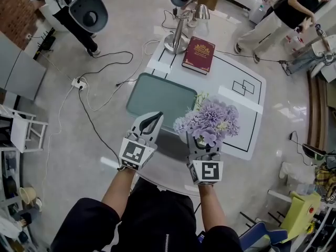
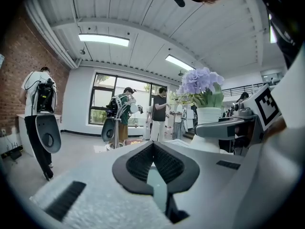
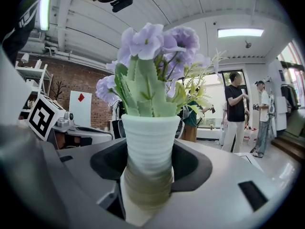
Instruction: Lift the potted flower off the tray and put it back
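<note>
The right gripper (image 1: 204, 144) is clamped on the potted flower (image 3: 148, 142): its two dark pads press on either side of the ribbed white pot, low on its body, and the pot stands upright between them with the green leaves and the lilac blossoms (image 1: 210, 121) rising above the jaws. From the head view the blooms cover the front of this gripper, so only its body and marker cube show behind them (the foot of the pot is hidden, and whether it touches anything below cannot be told). The grey-green tray (image 1: 157, 93) lies ahead of the right gripper and off to its left, bare, with the bouquet overlapping the tray's near right corner in the head view. The left gripper (image 1: 153, 121) is held just beside the right one, on its left, apart from it; its jaws are closed tip to tip and grip nothing, and the near edge of the tray lies right in front of its tips. Farther ahead of both grippers, past the tray on the white table (image 1: 231, 72), lie a dark red book (image 1: 199, 54) and, to its left, the round foot of a metal lamp (image 1: 177, 35). A person in a dark top (image 3: 237, 109) stands well beyond the right gripper, to its right.
</note>
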### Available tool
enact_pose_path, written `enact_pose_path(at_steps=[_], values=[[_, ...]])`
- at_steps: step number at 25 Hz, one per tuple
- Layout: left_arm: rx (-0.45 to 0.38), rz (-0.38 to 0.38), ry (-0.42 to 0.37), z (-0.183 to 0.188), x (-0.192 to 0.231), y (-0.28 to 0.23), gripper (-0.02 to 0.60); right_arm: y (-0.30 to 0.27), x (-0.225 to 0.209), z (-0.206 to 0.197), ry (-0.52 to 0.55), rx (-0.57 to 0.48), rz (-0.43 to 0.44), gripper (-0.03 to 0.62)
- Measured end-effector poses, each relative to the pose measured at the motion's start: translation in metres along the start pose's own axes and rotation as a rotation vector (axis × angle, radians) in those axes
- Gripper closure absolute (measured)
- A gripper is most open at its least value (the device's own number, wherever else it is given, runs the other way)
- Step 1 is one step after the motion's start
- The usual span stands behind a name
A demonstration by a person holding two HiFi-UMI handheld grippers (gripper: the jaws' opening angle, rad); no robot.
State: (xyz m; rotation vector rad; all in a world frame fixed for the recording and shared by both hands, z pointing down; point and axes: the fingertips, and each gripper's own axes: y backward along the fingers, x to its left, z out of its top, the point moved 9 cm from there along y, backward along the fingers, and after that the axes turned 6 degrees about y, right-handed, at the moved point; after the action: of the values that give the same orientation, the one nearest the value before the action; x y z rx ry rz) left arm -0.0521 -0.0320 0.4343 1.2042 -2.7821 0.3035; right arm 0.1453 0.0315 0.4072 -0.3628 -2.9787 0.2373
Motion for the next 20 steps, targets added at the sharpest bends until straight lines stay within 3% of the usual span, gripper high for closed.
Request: enact_pose_path(at_steps=[20], values=[[0.03, 0.083, 0.032, -0.013, 0.052, 0.015, 0.578, -0.09, 0.015, -0.021, 0.03, 0.042, 0.089, 0.344]])
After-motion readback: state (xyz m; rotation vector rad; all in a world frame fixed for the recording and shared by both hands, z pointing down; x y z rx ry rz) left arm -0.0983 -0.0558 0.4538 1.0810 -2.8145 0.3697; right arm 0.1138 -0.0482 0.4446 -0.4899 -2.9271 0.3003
